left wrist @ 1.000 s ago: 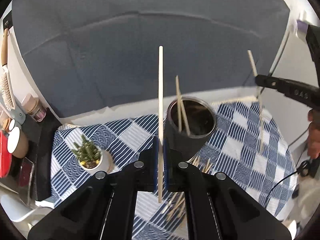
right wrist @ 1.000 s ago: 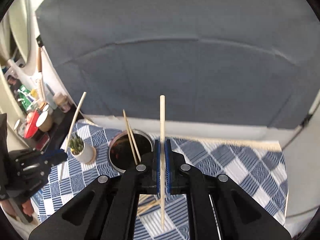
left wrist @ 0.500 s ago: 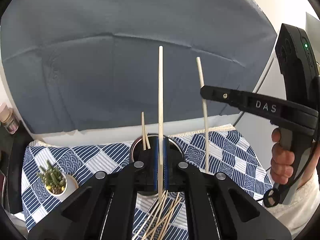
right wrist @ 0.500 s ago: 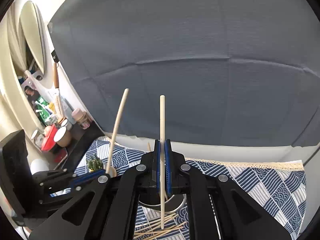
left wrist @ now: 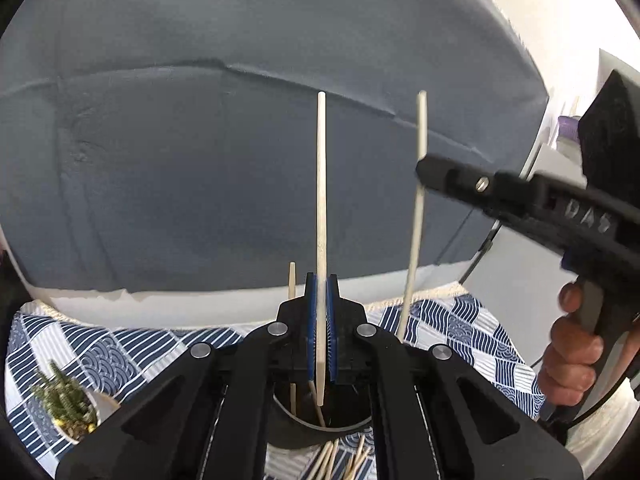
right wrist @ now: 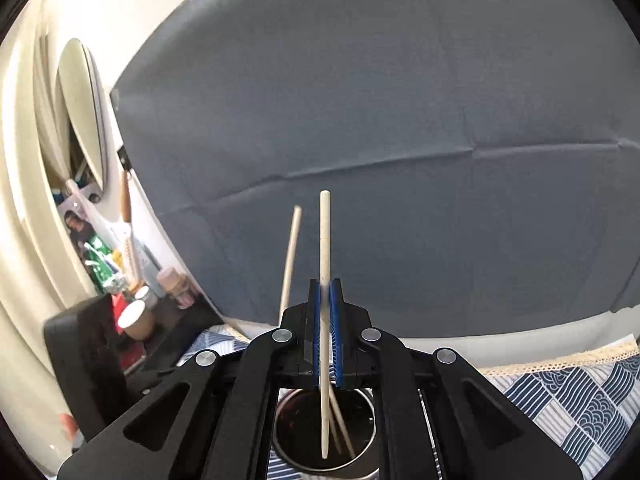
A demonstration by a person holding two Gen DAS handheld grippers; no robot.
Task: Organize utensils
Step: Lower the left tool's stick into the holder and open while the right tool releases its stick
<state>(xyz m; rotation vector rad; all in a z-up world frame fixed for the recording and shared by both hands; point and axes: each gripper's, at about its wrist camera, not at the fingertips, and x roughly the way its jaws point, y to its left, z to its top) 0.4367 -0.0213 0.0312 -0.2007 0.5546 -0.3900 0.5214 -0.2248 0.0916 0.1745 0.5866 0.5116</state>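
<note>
Over the dark cup (right wrist: pixel 326 436), my left claw (left wrist: pixel 321 322) and right claw (right wrist: pixel 328 324) each stay clamped on an upright chopstick (left wrist: pixel 321 184), tips hanging above its mouth.

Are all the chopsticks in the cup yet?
Not yet. A few pale wooden chopsticks already stand in the dark round cup. The left gripper and the right gripper each pinch one more above it. A pile of loose wooden chopsticks on the blue-and-white patterned cloth is left.
</note>
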